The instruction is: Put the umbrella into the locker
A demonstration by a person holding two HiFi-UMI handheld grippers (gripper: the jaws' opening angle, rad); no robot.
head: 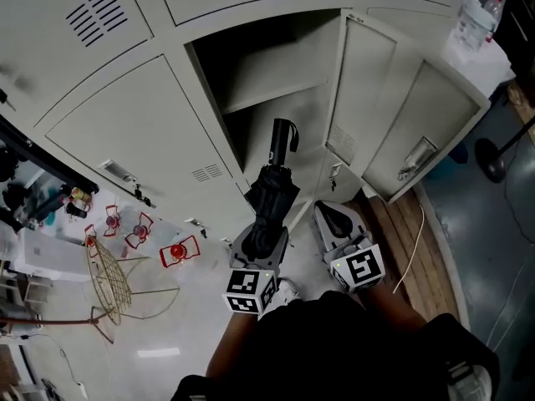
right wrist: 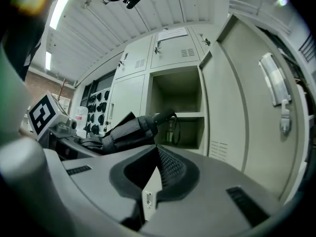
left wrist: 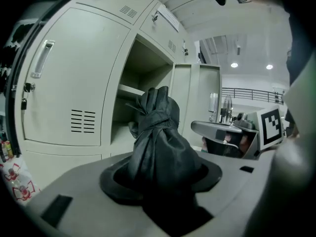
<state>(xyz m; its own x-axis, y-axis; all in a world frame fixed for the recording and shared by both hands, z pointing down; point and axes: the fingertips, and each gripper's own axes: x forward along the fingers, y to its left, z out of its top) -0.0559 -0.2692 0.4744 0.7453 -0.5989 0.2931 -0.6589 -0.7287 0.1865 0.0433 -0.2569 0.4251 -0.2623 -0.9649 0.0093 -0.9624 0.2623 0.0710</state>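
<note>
We're at the carry-in step; left gripper (head: pixel 264 239) clamped on the folded black umbrella (head: pixel 272 192); handle aims at the open locker (head: pixel 251 67), umbrella outside it; right gripper (head: pixel 333 215) closed, empty; next we'd feed it under the shelf (head: pixel 276 90), then release.

Open locker (head: pixel 311 117) ahead — shelf (head: pixel 276 80) across it, door (head: pixel 364 73) swung wide at right
</note>
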